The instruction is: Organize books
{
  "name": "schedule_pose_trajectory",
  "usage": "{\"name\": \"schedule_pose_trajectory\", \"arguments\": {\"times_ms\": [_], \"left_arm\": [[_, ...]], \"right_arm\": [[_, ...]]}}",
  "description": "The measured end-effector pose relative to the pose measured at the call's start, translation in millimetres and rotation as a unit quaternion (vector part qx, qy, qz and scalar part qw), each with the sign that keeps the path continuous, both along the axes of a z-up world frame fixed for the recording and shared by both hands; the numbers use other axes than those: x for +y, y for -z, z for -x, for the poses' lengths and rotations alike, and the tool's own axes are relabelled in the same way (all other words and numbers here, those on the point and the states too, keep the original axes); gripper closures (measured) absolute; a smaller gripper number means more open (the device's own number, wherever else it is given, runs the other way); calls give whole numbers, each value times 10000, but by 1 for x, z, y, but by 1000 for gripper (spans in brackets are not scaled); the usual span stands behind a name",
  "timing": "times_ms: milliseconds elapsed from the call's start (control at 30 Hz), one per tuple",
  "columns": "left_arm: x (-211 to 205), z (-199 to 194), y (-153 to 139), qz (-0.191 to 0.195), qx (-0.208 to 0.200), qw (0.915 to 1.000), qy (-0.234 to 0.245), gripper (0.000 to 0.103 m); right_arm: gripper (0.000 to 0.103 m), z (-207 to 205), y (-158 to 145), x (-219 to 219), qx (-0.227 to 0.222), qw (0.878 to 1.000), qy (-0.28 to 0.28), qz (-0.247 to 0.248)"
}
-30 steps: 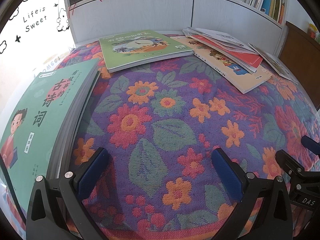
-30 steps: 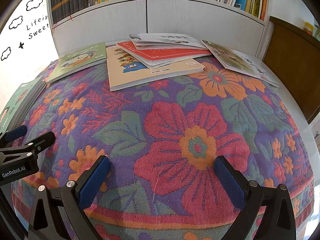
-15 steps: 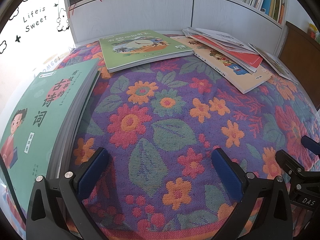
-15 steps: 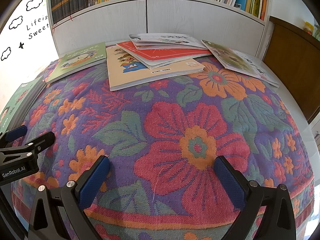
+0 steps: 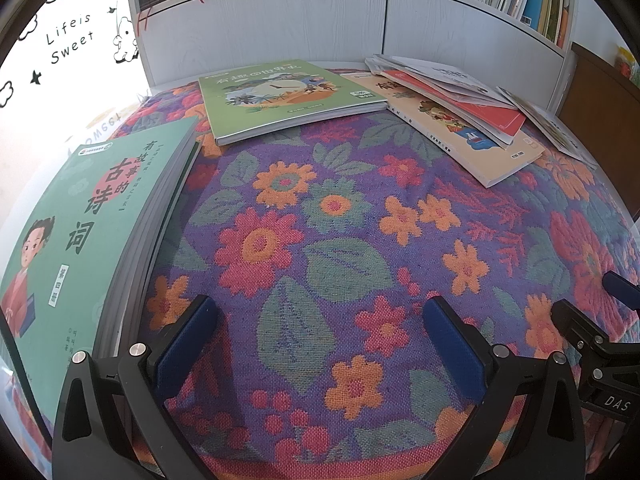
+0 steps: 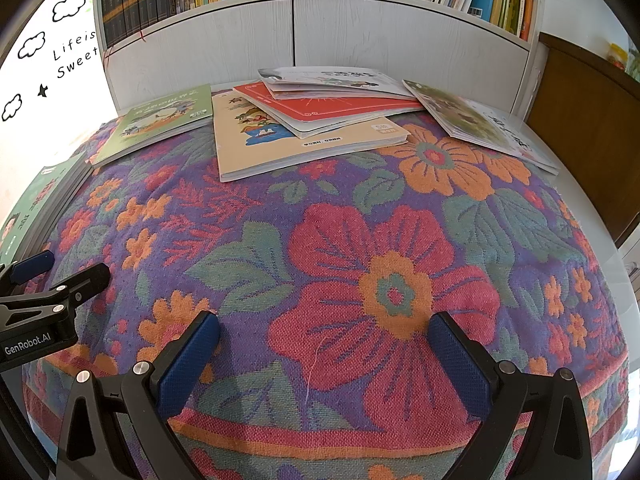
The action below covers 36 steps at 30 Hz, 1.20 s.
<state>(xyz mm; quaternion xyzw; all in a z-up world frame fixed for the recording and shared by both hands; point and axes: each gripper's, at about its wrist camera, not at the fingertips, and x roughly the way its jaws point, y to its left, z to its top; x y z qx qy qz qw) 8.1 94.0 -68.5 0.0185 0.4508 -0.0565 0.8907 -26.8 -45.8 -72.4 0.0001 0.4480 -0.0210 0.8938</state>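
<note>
Both grippers, left (image 5: 316, 340) and right (image 6: 324, 344), hang wide open over the tablecloth (image 6: 360, 240). Nothing gathered yet. Next I'd reach for the teal book (image 5: 80, 220).

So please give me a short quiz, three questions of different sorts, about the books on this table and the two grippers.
1. True or false: the red book lies on top of the beige book.
2. Which gripper is nearer to the teal poetry book? A) left gripper B) right gripper
3. Fill in: the jaws of both grippers are ____.

Key: 1 true; 2 A; 3 open, holding nothing above the floral cloth.
</note>
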Motion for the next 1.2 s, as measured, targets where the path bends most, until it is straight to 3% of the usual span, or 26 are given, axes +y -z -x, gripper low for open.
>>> {"name": "schedule_pose_trajectory", "arguments": {"times_ms": [1200], "left_arm": [[0, 0, 0, 1, -2, 10000, 1, 0]], "right_arm": [[0, 4, 1, -1, 2, 10000, 22, -27]]}}
